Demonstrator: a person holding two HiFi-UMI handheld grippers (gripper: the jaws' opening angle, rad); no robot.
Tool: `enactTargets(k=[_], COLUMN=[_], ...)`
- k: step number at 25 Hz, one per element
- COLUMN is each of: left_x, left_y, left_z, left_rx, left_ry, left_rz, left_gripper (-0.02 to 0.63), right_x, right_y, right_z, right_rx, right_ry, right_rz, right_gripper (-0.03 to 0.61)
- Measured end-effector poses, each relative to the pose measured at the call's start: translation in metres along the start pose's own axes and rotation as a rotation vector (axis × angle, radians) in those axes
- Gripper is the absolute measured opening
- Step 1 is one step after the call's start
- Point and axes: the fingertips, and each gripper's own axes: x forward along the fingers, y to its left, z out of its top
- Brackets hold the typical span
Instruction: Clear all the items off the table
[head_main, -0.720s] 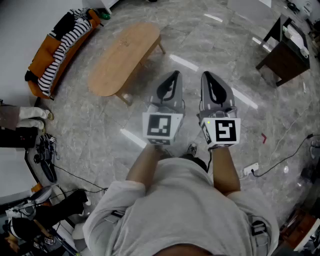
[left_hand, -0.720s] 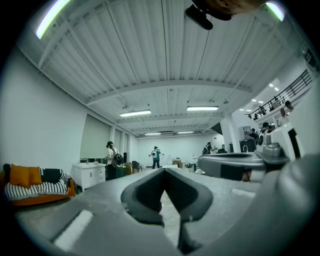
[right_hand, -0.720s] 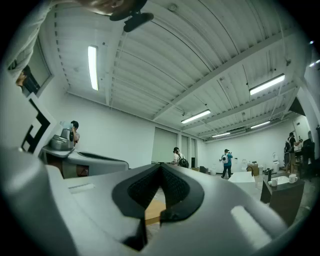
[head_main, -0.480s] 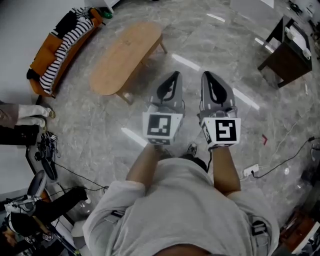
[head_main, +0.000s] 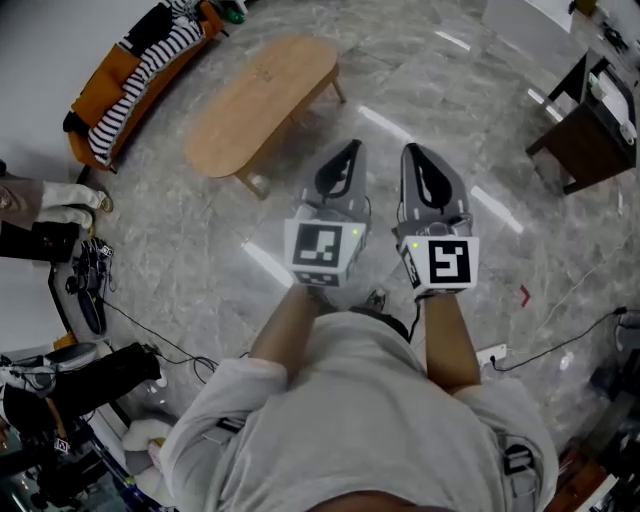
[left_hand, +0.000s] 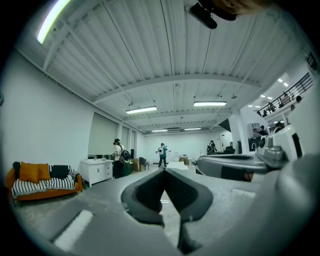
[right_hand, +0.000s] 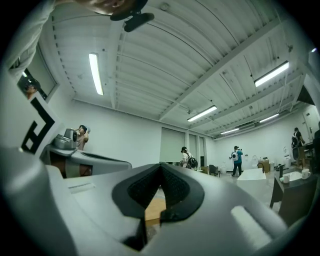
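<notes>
The oval wooden table (head_main: 262, 100) stands on the marble floor ahead and to the left, and I see nothing on its top. Both grippers are held side by side at chest height, pointing forward over the floor, well short of the table. My left gripper (head_main: 348, 152) is shut with nothing in it, its jaw tips meeting (left_hand: 165, 172). My right gripper (head_main: 415, 153) is also shut and empty (right_hand: 161, 167). A strip of the wooden table (right_hand: 152, 210) shows low between the right jaws.
An orange sofa (head_main: 140, 70) with a striped cloth stands at the far left along the wall. A dark side table (head_main: 590, 130) is at the right. Cables and a power strip (head_main: 490, 355) lie on the floor, with gear (head_main: 80, 290) at the left. People (left_hand: 162, 155) stand far off.
The table, sofa and side table have slid slightly right and down in the head view as the person moved. Both grippers stay shut and side by side.
</notes>
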Motion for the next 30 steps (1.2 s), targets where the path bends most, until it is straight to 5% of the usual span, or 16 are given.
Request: enactTargets(k=[7, 16, 30], left_x=[0.01, 0.016, 0.053], left_y=[-0.001, 0.05, 0.209], left_z=[-0.011, -0.025, -0.041], left_rx=[-0.016, -0.046, -0.093], left_ry=[0.027, 0.042, 0.04], left_rz=[0.042, 0.098, 0.163], left_gripper=[0.02, 0.02, 0.02], right_x=[0.011, 0.054, 0.203], right_y=[-0.011, 0.011, 0.075], right_z=[-0.012, -0.027, -0.048], right_rx=[0.024, 0.036, 0.024], right_ry=[0.001, 0.033, 0.047], right_rz=[0.051, 0.096, 0.163], right_gripper=[0.006, 0.006, 0.006])
